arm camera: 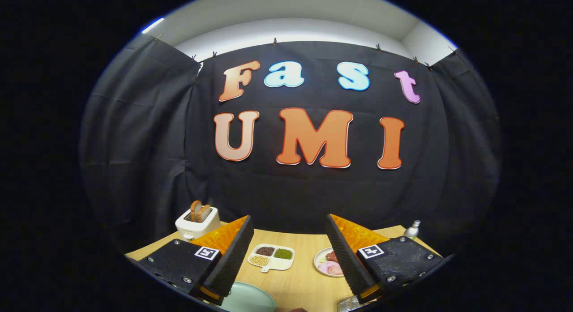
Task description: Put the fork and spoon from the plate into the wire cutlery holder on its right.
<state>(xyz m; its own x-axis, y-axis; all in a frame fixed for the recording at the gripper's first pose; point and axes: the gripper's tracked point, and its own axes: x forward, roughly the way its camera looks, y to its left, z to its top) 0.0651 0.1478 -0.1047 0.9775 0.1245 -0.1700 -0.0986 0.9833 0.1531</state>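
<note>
Gripper fingers apart (above plate)

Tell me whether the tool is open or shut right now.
Open. The tool has its two black ribbed fingers spread wide apart over the light wooden table, with nothing between them; the white four-compartment dish lies beyond the gap.

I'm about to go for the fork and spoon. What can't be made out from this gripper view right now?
- The pale green plate: only its far rim shows just ahead of the open gripper; the rest is cut off, so no fork or spoon can be made out on it.
- The wire cutlery holder: a corner of metal mesh shows by the right finger, which covers part of it.
- The small dish: partly behind that finger.
</note>
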